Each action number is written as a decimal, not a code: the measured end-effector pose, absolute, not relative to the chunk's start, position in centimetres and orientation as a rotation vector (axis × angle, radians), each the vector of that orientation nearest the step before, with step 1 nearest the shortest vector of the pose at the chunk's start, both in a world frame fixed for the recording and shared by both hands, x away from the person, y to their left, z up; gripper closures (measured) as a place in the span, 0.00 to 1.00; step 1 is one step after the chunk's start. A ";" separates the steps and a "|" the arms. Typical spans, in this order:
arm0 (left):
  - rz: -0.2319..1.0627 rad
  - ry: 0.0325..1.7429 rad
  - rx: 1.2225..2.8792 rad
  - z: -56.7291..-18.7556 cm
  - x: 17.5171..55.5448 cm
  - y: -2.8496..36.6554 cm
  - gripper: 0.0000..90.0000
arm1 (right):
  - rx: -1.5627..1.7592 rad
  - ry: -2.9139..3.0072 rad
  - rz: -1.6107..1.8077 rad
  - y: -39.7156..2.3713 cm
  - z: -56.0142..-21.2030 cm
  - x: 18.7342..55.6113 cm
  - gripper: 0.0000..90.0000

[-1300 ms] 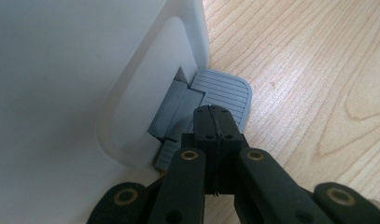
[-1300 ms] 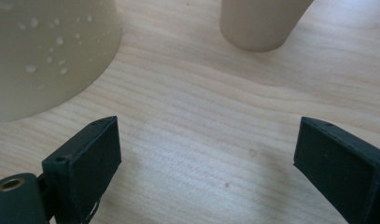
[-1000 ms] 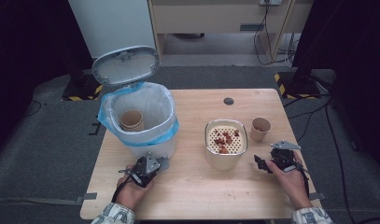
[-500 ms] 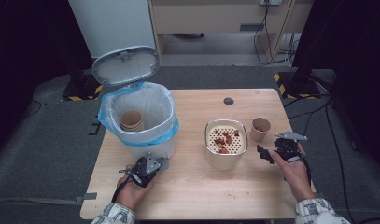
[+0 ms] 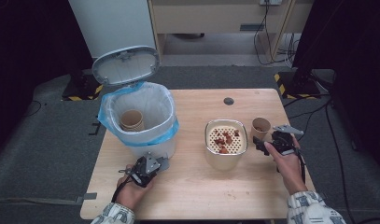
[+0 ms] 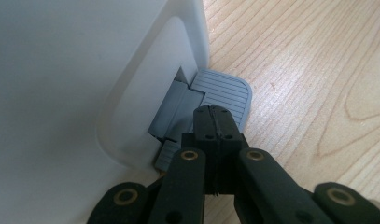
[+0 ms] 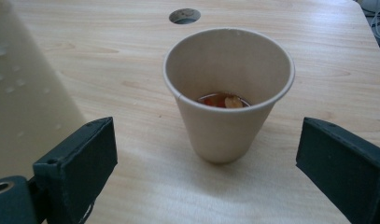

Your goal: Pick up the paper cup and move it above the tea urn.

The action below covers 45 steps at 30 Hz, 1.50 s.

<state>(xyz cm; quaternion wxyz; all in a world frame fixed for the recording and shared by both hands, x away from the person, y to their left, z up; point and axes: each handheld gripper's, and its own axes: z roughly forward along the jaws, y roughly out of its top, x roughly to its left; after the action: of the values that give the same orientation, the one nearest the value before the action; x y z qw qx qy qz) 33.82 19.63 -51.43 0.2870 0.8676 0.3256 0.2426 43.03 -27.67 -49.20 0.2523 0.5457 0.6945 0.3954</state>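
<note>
From my remote station: my left gripper (image 6: 214,122), jaws pressed together, rests its tips on the single grey pedal (image 6: 225,93) at the foot of one white bin (image 5: 145,121). My right gripper (image 7: 206,168), jaws spread wide and empty, faces one paper cup (image 7: 227,93) standing upright on the table (image 5: 197,186), apart from both pads. Beyond, one strainer bowl (image 5: 226,144); a second cup (image 5: 131,120) lies inside the bin.
</note>
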 end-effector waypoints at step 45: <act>0.651 0.864 2.317 -51.5 33.8 19.7 1.00 | 1.388 1.748 1.166 -27.1 -52.6 48.0 0.30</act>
<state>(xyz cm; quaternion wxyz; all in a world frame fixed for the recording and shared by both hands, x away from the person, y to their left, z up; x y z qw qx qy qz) 33.79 19.65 -51.46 0.2879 0.8678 0.3236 0.2436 48.02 -27.14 -52.64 0.3066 0.5247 0.6607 0.4406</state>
